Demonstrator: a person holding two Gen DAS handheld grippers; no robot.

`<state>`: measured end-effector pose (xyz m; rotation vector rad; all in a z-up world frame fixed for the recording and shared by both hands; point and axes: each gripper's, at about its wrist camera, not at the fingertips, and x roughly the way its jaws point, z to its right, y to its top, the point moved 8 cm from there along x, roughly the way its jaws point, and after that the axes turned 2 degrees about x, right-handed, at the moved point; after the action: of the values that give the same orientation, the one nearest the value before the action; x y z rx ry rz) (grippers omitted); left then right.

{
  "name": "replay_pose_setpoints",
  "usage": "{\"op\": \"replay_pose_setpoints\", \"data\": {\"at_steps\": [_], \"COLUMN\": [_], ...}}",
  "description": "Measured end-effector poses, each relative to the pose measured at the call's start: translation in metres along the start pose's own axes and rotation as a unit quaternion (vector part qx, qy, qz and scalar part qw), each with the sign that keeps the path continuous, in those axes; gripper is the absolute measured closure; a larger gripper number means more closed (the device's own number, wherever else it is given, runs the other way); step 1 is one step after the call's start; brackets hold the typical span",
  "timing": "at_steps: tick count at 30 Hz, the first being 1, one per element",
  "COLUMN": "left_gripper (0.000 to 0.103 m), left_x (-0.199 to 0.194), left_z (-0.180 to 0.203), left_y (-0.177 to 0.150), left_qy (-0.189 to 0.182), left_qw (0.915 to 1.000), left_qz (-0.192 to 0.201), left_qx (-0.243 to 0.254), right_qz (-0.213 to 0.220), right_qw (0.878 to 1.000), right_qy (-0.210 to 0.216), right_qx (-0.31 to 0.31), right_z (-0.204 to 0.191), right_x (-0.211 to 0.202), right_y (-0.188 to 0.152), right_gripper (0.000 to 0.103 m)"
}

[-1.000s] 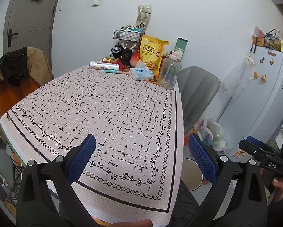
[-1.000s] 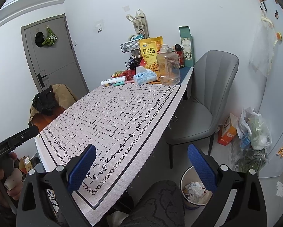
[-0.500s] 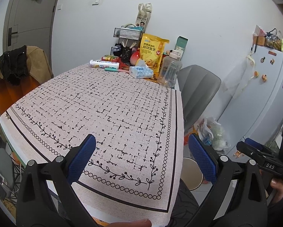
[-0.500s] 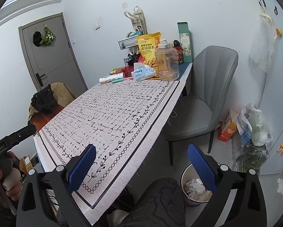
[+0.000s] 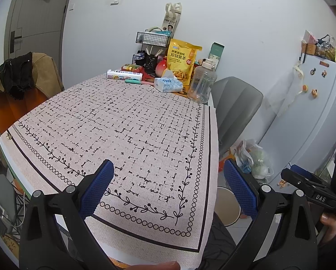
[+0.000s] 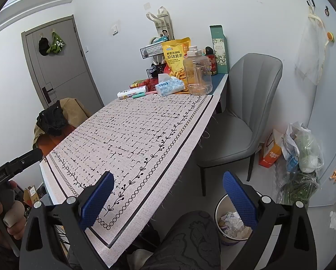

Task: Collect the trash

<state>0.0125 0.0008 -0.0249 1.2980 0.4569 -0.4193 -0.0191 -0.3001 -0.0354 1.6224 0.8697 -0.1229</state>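
Note:
My left gripper (image 5: pixel 168 180) is open and empty, held above the near edge of the patterned tablecloth (image 5: pixel 127 130). My right gripper (image 6: pixel 168 191) is open and empty, held off the table's right edge over my knee. A white trash bin (image 6: pixel 231 227) with crumpled paper inside stands on the floor under the right gripper; its rim also shows in the left wrist view (image 5: pixel 227 204). No loose trash shows on the cloth.
At the table's far end stand a clear water jug (image 5: pixel 201 83), a yellow snack bag (image 5: pixel 182 60), a tissue pack (image 5: pixel 168 84), a white roll (image 5: pixel 124 74) and a wire basket (image 5: pixel 152 37). A grey chair (image 6: pixel 242 117) and plastic bags (image 6: pixel 303 153) are on the right.
Both grippers have drifted slightly, so the table's far items sit a little lower and nearer in view. Both stay open and empty.

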Motion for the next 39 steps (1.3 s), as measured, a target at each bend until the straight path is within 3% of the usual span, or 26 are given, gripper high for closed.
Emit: {"op": "replay_pose_setpoints", "data": {"at_steps": [39], "left_gripper": [0.006], "left_x": [0.0007], "left_z": [-0.002], "left_y": [-0.0027], "left_qy": [0.006], "left_qw": [1.0], "left_qz": [-0.001], "left_qx": [0.001], "right_qz": [0.002], "right_qw": [1.0], "right_qy": [-0.004], "right_qx": [0.004], "right_z": [0.0037], "right_x": [0.0006], "right_y": [-0.0004], "right_gripper": [0.008]}}
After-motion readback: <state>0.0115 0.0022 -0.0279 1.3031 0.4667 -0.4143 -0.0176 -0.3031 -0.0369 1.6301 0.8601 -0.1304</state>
